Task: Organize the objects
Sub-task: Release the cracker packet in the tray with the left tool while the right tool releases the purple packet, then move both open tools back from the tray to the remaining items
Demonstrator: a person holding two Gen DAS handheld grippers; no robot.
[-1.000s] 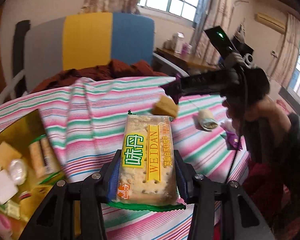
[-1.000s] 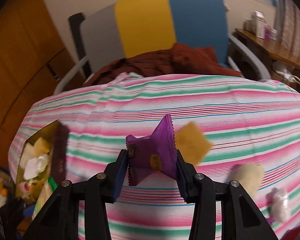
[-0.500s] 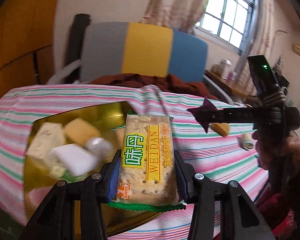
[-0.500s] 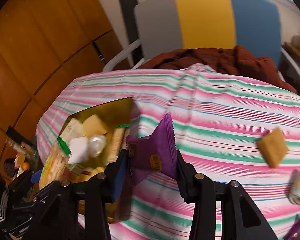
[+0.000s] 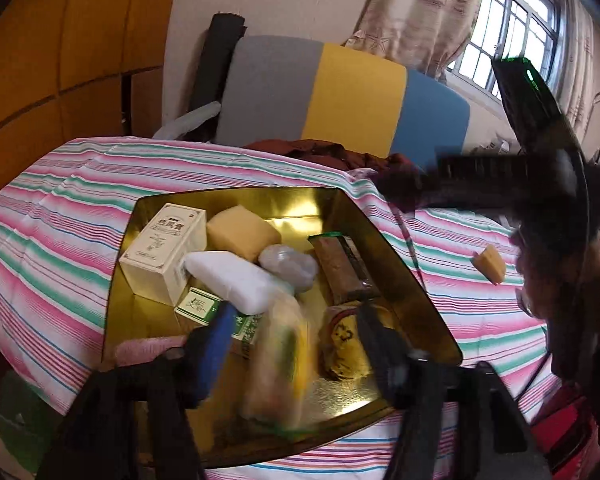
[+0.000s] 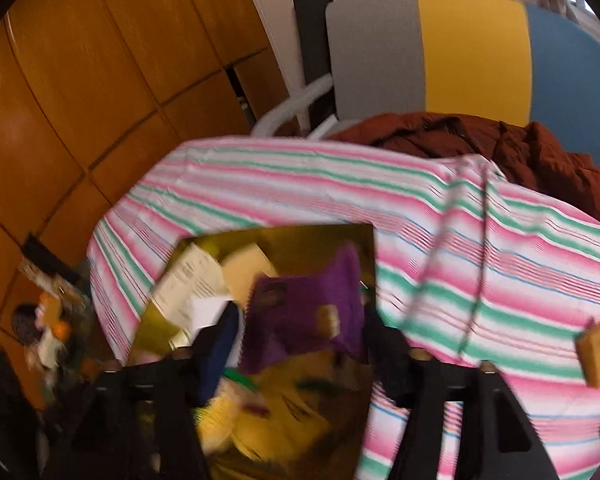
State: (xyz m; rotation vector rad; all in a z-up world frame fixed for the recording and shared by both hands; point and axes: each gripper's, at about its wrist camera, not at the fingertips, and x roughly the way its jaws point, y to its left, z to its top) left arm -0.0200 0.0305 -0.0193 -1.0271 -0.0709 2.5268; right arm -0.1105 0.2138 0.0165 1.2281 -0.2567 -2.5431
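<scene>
Crackers (image 5: 280, 364), a blur too smeared to read any label, sit loose between the released jaws of the left gripper (image 5: 292, 344) over the gold tin (image 5: 400, 264), beside a cream box (image 5: 164, 252) with unreadable print. Right gripper (image 6: 300, 332) stands jaws parted around a purple sachet (image 6: 304, 316) above that tin. Only the right view shows the orange wood panelling (image 6: 80, 100) fully; the surface wears a striped cloth (image 6: 480, 260) before a grey-yellow-blue chair (image 5: 340, 96).
</scene>
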